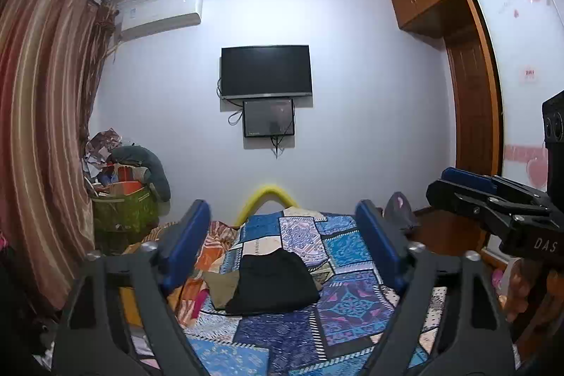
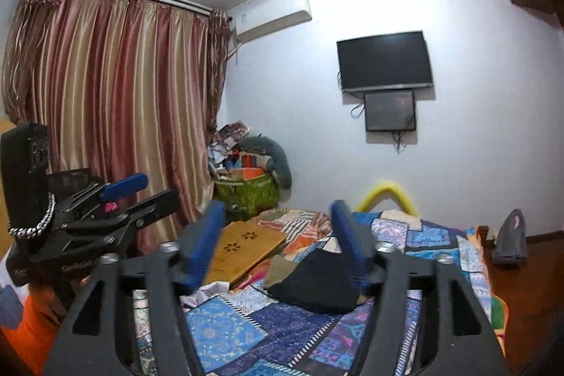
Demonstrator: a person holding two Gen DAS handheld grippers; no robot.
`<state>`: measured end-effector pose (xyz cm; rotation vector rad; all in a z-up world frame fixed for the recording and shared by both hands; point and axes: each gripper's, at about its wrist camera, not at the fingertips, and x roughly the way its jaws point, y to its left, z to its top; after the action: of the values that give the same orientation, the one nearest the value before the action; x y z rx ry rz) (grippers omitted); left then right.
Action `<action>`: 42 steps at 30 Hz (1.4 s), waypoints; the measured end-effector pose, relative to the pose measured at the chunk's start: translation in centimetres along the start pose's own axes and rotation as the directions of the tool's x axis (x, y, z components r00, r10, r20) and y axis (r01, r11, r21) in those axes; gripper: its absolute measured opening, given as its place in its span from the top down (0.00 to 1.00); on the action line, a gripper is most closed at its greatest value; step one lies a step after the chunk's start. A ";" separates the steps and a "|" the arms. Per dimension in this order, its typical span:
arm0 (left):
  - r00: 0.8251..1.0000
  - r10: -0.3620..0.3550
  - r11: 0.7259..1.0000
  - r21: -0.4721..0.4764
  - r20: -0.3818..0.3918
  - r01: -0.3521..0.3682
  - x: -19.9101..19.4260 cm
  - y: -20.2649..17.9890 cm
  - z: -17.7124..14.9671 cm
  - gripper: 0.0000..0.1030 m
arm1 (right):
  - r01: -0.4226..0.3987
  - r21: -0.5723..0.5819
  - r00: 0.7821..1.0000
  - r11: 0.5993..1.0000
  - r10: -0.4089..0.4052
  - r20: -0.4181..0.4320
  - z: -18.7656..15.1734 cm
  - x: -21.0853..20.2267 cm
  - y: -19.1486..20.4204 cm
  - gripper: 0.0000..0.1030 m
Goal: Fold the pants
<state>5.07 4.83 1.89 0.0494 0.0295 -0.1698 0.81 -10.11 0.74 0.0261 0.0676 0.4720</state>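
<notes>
left gripper (image 1: 282, 235) wide, empty | right gripper (image 2: 278, 235) apart, empty | folded black pants (image 1: 273, 282) on bed

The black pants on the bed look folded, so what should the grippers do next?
Probably lower both toward the khaki garment under the black pants. The left gripper and right gripper are open, empty and raised above the bed.

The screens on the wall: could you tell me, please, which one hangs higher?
The bigger screen hangs higher. The smaller screen sits directly beneath it, touching its lower edge, with cables dangling below.
</notes>
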 end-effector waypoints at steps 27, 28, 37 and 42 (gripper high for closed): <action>1.000 -0.004 1.000 -0.019 0.013 0.004 -1.7 -0.9 -1.5 0.00 | 0.073 0.009 0.997 0.997 -0.073 0.025 -1.6 -1.6 1.1 0.00; 1.000 -0.004 1.000 -0.017 0.012 0.004 -1.6 -0.9 -1.6 0.00 | 0.074 0.009 0.997 0.997 -0.075 0.024 -1.6 -1.6 1.0 0.00; 1.000 -0.006 1.000 -0.027 0.001 0.006 -1.3 -0.8 -1.7 0.00 | 0.080 0.011 0.997 0.997 -0.080 0.019 -1.6 -1.9 0.9 0.00; 1.000 -0.007 1.000 -0.028 0.001 0.007 -1.4 -0.8 -1.8 0.00 | 0.082 0.017 0.996 0.996 -0.082 0.016 -1.3 -2.1 0.9 0.00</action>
<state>3.56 4.36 0.15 0.0209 0.0313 -0.1760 -1.55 -10.25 -0.45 0.0431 0.0556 0.3888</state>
